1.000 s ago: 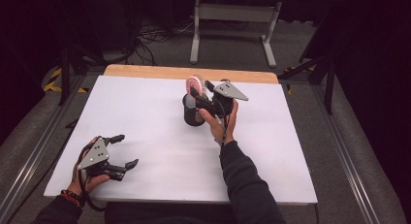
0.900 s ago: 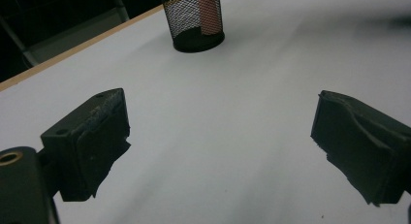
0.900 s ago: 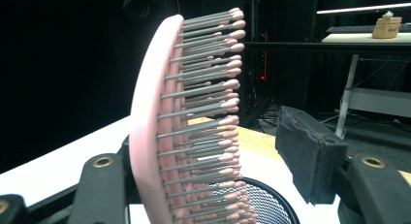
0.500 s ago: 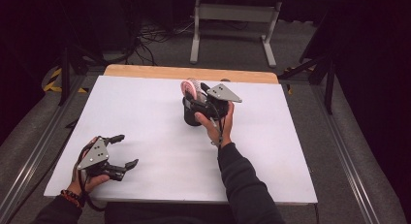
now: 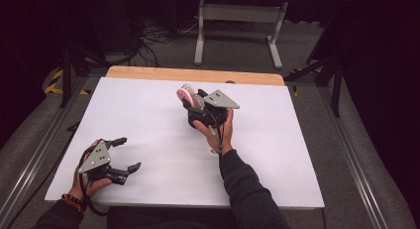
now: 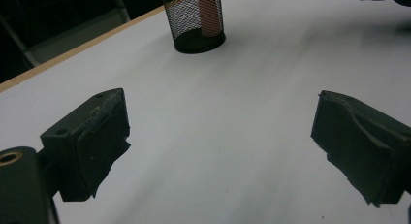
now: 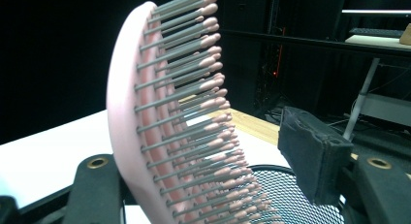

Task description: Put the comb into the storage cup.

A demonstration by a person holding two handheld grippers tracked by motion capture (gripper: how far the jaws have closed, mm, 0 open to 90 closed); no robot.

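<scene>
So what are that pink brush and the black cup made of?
The pink brush looks like smooth matte plastic, with grey bristles tipped in pink beads. The black cup seems to be metal mesh: its wall is a fine see-through grid with a solid base ring.

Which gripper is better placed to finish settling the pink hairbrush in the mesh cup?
Right. The right gripper is at the black mesh cup with the pink hairbrush between its jaws. The left gripper sits open near the table's front left corner, away from the cup.
</scene>
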